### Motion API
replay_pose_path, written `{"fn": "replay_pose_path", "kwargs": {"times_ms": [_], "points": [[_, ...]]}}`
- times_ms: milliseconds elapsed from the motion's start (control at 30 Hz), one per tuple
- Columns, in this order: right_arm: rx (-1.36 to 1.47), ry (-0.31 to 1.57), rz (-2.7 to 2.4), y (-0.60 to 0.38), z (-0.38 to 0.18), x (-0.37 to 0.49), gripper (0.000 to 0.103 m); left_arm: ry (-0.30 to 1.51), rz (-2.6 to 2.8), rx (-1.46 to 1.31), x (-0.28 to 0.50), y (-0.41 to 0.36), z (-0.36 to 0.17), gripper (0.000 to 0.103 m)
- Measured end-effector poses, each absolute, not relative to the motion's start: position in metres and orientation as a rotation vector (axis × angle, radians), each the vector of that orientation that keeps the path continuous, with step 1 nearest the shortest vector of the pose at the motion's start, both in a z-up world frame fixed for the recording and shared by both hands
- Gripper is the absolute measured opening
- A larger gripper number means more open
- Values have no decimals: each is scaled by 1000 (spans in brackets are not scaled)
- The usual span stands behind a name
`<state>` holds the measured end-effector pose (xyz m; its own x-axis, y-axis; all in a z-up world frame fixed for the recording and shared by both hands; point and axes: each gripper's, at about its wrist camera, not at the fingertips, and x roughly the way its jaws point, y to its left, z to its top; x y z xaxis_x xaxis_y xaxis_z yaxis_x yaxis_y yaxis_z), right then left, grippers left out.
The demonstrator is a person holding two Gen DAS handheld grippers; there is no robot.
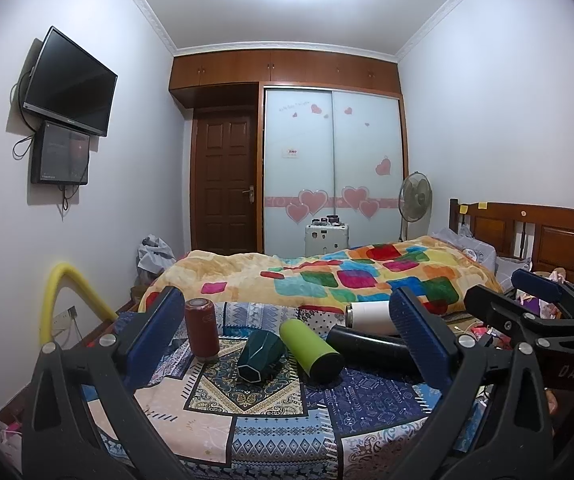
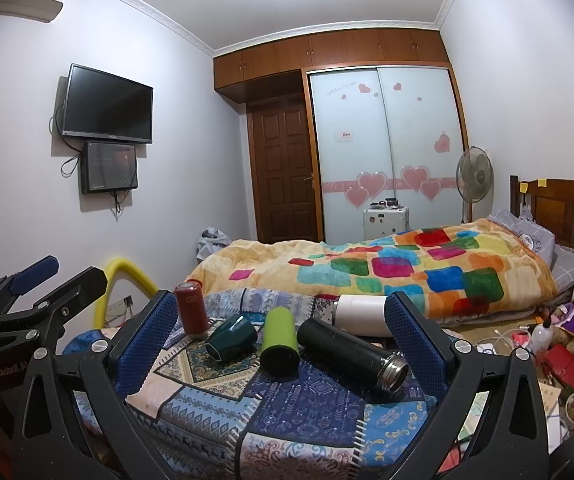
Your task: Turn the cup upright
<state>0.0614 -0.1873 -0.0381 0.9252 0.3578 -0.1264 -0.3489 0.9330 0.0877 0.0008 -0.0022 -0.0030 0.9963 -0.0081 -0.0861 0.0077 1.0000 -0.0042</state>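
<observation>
Several cups lie on a patterned cloth (image 1: 271, 432) (image 2: 223, 412). A red cup (image 1: 201, 328) (image 2: 191, 309) stands upright at the left. A dark green faceted cup (image 1: 258, 356) (image 2: 233, 337), a lime green bottle (image 1: 310, 346) (image 2: 279, 340), a black flask (image 1: 367, 348) (image 2: 351, 354) and a white bottle (image 1: 369, 316) (image 2: 361, 314) all lie on their sides. My left gripper (image 1: 287, 344) is open and empty, short of the cups. My right gripper (image 2: 281, 350) is open and empty too, near the black flask. Each gripper shows in the other's view (image 1: 535, 304) (image 2: 43, 280).
A bed with a colourful blanket (image 1: 327, 276) (image 2: 387, 272) lies behind the cloth. A yellow tube (image 1: 67, 296) (image 2: 119, 280) arches at the left. Clutter (image 2: 559, 356) covers the floor at the right. A TV (image 1: 69, 82), door and wardrobe line the walls.
</observation>
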Motion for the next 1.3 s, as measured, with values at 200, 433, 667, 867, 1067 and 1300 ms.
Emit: {"fn": "replay_pose_path", "kwargs": {"times_ms": [200,433,667,867,1067,1300], "points": [[64,142,363,-188,-40,62,103,83,-5,-3,0,-1,-1,103],[64,140,365,-188,-41,59,103,83,-3,-5,-2,0,-1,103],[61,139,367,-188,-36,61,103,85,-2,-7,-2,1,-2,103],[63,142,368,-186,-33,62,103,86,-3,-13,-2,0,-2,103],[62,141,367,-186,-33,62,103,82,-4,-11,-2,1,-1,103],[62,141,367,-186,-34,61,103,82,-6,-11,-2,1,-1,103]]}}
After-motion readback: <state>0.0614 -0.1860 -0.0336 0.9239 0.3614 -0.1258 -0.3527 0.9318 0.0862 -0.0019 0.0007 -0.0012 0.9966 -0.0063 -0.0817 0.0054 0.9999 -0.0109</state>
